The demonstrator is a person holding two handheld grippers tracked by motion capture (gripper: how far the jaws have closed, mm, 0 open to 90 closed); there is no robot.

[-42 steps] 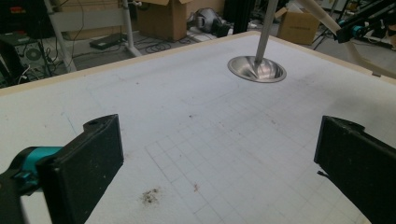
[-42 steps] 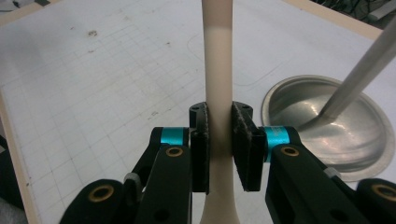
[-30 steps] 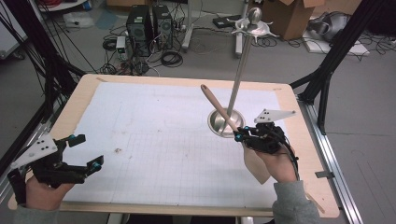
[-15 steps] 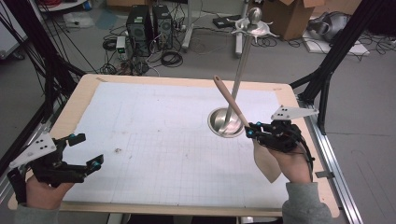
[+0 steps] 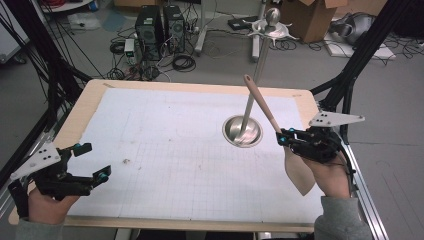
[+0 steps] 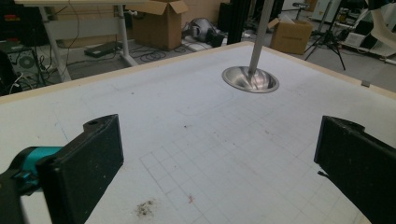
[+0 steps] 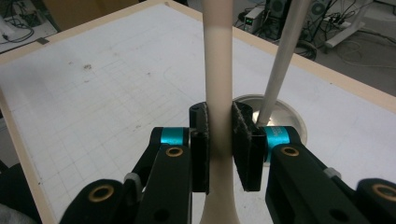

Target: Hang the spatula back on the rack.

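One beige spatula (image 5: 272,125) (smooth, matte, with a round handle widening into a flat blade) tilts above the worktop's (image 5: 165,140) right side, pinched at its neck by the right gripper (image 5: 284,139), its fingers clamped tight. Just left stands one shiny metal stand (image 5: 242,131) with a dished base. The left gripper (image 5: 95,161), near left, spreads its fingers wide, empty.

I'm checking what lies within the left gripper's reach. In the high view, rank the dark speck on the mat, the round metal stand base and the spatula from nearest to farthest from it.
From the left gripper:
1. Dark speck, just to its right on the mat.
2. Metal stand base, right of centre.
3. Spatula, far right, clamped in the right gripper.
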